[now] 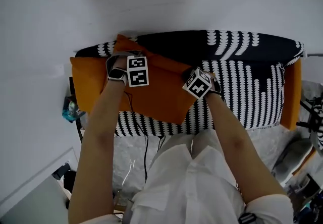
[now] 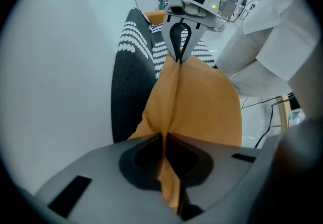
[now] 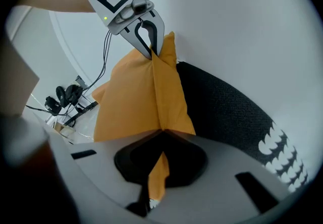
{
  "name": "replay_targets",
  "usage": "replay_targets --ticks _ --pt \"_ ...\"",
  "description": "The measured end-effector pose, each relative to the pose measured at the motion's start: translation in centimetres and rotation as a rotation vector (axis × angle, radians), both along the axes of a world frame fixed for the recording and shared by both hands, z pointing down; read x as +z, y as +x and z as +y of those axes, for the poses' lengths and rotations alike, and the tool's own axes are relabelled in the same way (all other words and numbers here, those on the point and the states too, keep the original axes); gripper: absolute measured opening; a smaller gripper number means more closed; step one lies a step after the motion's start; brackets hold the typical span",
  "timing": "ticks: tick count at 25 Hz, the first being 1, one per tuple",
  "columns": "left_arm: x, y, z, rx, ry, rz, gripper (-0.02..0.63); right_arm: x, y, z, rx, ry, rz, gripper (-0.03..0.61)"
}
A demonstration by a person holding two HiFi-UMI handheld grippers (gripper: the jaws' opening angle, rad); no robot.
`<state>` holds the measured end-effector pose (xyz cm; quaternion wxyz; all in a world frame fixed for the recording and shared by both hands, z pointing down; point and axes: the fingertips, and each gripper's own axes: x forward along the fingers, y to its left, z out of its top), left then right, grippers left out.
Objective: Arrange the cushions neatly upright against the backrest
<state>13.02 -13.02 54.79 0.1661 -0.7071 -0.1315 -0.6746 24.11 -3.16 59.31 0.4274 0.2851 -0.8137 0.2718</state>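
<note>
Both the left tongs [image 2: 164,142] and right tongs [image 3: 160,134] clamp the orange cushion [image 1: 161,94], apparently along one edge.

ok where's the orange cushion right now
In the head view the orange fabric cushion sits at the left end of the black-and-white patterned sofa, with the left gripper and right gripper each shut on one edge.
</note>
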Motion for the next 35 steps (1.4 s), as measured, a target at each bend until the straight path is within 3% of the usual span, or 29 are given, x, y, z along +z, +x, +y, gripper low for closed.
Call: replay_targets --ticks 13,18,23,29,35 --pt "-8.5 -3.3 8.0 -0.099 0.017 0.129 0.026 -8.5 -3.3 8.3 -0.096 0.022 0.01 0.012" --pt "-12.9 -2.2 10.5 -0.171 0.006 0.208 0.026 -12.6 -0.6 9.1 -0.025 0.056 0.009 0.012" --pt "-14.5 1.3 13.6 -0.189 -0.011 0.288 0.025 -15.5 4.3 10.0 -0.033 0.11 0.069 0.012" --pt "-15.2 10.0 16.7 -0.166 -0.041 0.372 0.023 -17.6 13.7 11.1 -0.014 0.158 0.201 0.012" --pt "-15.2 17.4 19.7 -0.108 -0.128 0.407 0.023 -18.1 21.0 14.9 0.007 0.091 0.269 0.012"
